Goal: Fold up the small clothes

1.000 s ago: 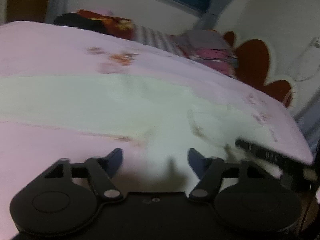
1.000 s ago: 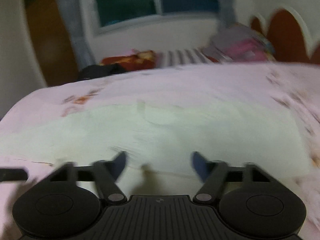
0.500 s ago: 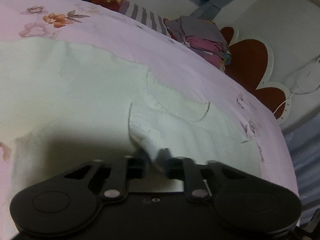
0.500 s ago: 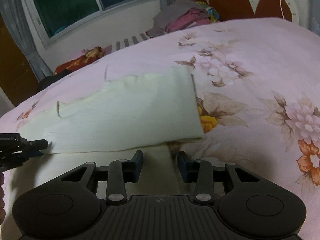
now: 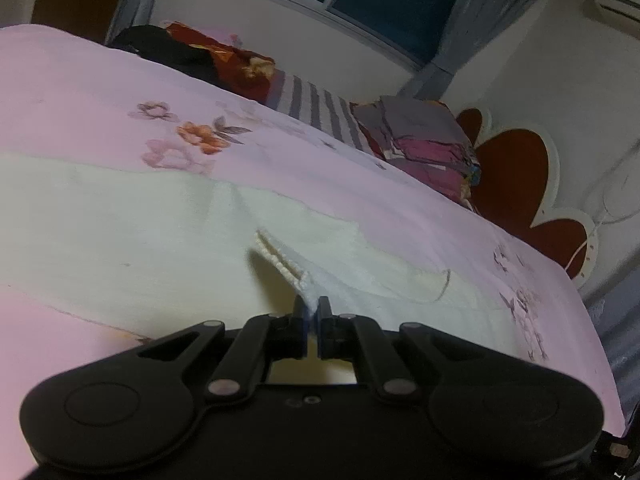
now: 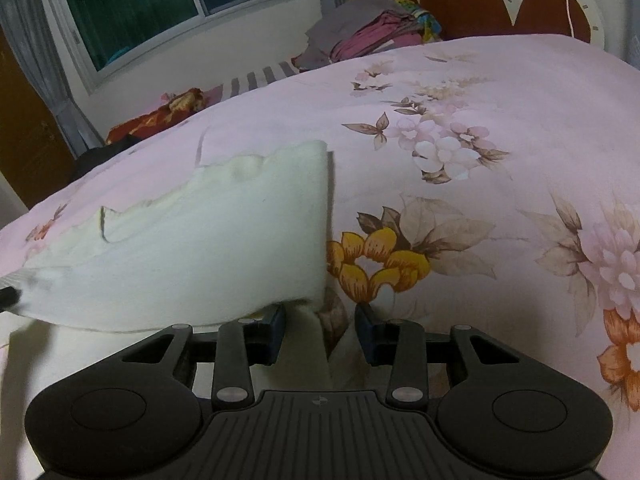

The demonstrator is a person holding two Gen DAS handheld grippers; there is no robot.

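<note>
A small cream garment (image 5: 120, 240) lies spread on the pink floral bedspread (image 5: 80, 100). My left gripper (image 5: 311, 312) is shut on the garment's ribbed edge (image 5: 280, 260) and lifts it slightly off the bed. In the right wrist view the garment (image 6: 200, 248) has a layer folded over, with a straight right edge. My right gripper (image 6: 320, 316) is open at the garment's near right corner, with cloth between the fingers (image 6: 276, 320). The left gripper's tip shows at the far left of that view (image 6: 8, 298).
A pile of folded clothes (image 5: 424, 152) and a striped cloth (image 5: 312, 108) lie at the bed's far side by a red flower-shaped headboard (image 5: 516, 184). A dark and red bundle (image 5: 192, 56) lies under the window. The bed edge falls off at right (image 5: 600, 340).
My left gripper closed fully on the garment's ribbed edge and raised it. My right gripper's fingers have spread wider apart, and the folded layer has come nearer.
</note>
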